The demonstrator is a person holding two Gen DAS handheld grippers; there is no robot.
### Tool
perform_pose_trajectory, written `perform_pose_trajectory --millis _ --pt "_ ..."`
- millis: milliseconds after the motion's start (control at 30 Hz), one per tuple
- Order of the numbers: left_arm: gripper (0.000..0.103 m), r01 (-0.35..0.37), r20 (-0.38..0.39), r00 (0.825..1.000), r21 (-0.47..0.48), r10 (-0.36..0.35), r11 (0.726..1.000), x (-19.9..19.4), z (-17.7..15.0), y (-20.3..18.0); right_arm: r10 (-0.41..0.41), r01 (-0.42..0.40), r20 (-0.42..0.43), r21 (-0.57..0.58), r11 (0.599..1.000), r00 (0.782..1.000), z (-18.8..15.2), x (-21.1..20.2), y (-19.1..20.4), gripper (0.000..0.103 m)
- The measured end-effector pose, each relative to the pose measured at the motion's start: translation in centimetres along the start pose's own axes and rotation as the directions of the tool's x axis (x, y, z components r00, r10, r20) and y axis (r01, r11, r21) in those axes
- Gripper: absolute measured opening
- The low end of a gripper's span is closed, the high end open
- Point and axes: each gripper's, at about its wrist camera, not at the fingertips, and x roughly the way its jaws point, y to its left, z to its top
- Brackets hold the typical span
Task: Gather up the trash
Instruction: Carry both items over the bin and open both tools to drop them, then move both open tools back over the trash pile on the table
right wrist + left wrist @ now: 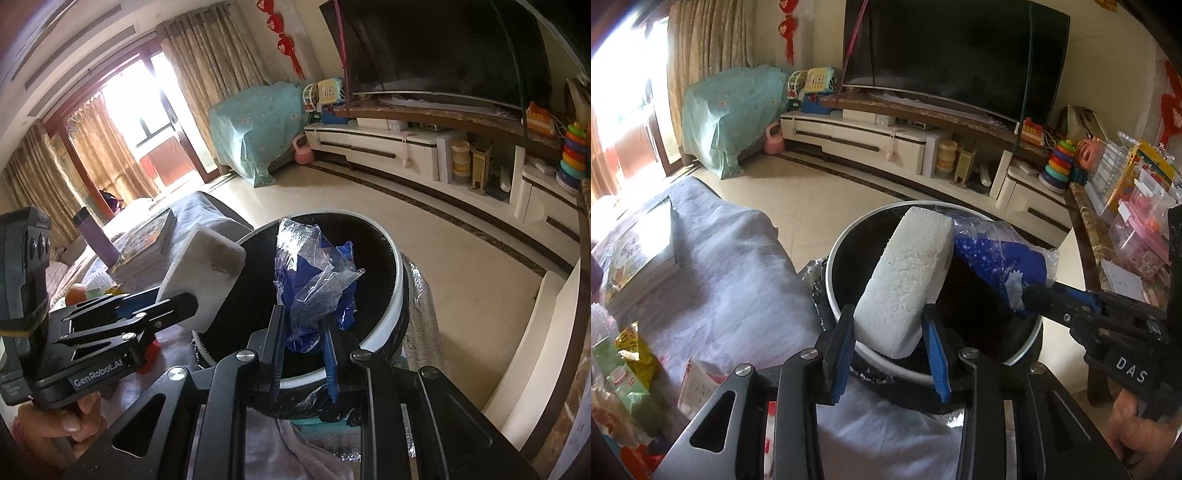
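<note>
Both loads hang over the round white-rimmed black bin (934,369): left hand-held gripper (890,347) pinches the white foam block (908,280), right hand-held gripper (303,354) the crinkled blue plastic wrapper (317,288). Release over the centre (foam overhangs the rim).

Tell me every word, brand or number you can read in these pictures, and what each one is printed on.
"DAS": white letters on the right hand-held gripper.
"GenRobot.AI": white letters on the left hand-held gripper.
"Cushion": small white word on the blue plastic wrapper, only just readable.
Too small or blurred to read: the book covers, the yellow and green packets, the boxes on the side table.
</note>
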Motion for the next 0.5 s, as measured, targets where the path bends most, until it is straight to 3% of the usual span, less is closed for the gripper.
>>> perform_pose_trajectory --millis 233,267,400,500 --pt "0.060 -0.011 -0.002 1.000 -0.013 0.011 1.000 0.7 0.3 0.0 -0.015 0.015 -0.015 -0.008 1.000 1.000 0.4 0.5 -0.4 0.036" --pt "0.061 -0.014 0.002 1.000 -0.015 0.014 1.000 0.5 0.0 0.0 -0.013 0.013 -0.012 -0.001 1.000 1.000 0.4 0.5 -0.5 0.042" --pt "0.067 -0.021 0.005 1.000 -0.042 0.022 0.999 -0.5 -1.3 0.3 -0.003 0.003 0.000 0.021 1.000 1.000 0.1 0.1 -0.7 0.049" --pt "0.068 -0.031 0.016 0.999 -0.066 0.032 0.997 -1.9 -2.9 0.5 0.006 -0.007 0.013 0.030 1.000 1.000 -0.2 -0.3 -0.4 0.065"
